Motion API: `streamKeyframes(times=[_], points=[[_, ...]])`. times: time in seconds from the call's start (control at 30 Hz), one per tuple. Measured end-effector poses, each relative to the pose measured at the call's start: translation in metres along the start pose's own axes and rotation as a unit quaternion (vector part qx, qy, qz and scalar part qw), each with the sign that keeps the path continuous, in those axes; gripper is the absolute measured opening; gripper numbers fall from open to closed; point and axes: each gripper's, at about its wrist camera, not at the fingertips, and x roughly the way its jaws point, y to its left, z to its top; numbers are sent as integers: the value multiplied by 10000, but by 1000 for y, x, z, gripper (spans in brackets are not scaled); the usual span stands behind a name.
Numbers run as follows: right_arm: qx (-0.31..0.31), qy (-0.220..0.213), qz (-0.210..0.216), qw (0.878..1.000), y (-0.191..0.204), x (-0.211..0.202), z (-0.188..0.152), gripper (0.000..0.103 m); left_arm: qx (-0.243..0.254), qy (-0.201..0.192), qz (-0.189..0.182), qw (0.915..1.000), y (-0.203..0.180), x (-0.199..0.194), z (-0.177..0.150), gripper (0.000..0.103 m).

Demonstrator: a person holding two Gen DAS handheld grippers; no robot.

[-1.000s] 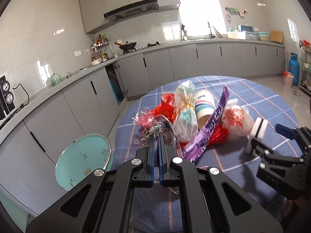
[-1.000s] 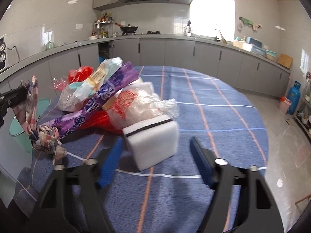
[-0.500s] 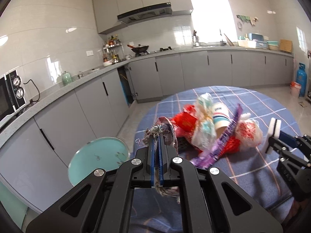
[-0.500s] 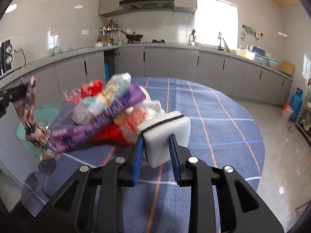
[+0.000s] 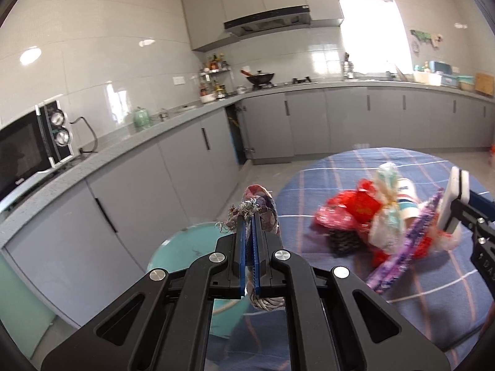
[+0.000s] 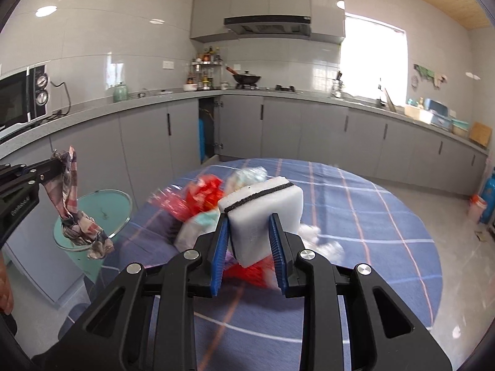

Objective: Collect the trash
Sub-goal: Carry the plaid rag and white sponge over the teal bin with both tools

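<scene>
Gripping, left hand-held gripper (image 5: 250, 249): blue pads pressed together on a plaid cloth scrap (image 5: 258, 207); its frayed end sticks up past the tips, the rest hangs below the jaws, lower centre of the left wrist view.
Right hand-held gripper (image 6: 249, 247): jaws partly closed and clamped on a white sponge block (image 6: 266, 213) with a dark strip, centre of the right wrist view; the block is lifted clear of the desk.
Cloth from the other side: in the right wrist view the cloth dangles at the left edge, knotted end lowest, in front of the teal bin.
Teal bin (image 5: 191, 247): round glass-topped bin on the floor just beside the desk, lower left of centre, partly hidden behind the left hand-held gripper.
Trash pile (image 5: 371, 216): red wrappers, a clear bag, a striped cup and a purple wrapper heaped on the desk, right of centre, blurred.
Desk (image 6: 371, 216): round, blue checked cloth.
Far: grey cabinets, a microwave (image 5: 27, 151) at the left edge.
Change: a second ago the sponge lay on the desk between wide jaws; these have since closed on it and raised it. The pile sits further right in the left view.
</scene>
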Motion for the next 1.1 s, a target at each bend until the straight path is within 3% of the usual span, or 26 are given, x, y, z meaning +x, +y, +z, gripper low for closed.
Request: streamKeyframes(times=[0.6, 1.1], points=[[-598, -13, 847, 9946, 86, 38, 39, 27, -140, 164, 1272, 9916, 68, 39, 4, 5], [-785, 167, 1379, 9872, 142, 84, 56, 27, -193, 370, 1616, 9860, 99, 82, 6, 5]])
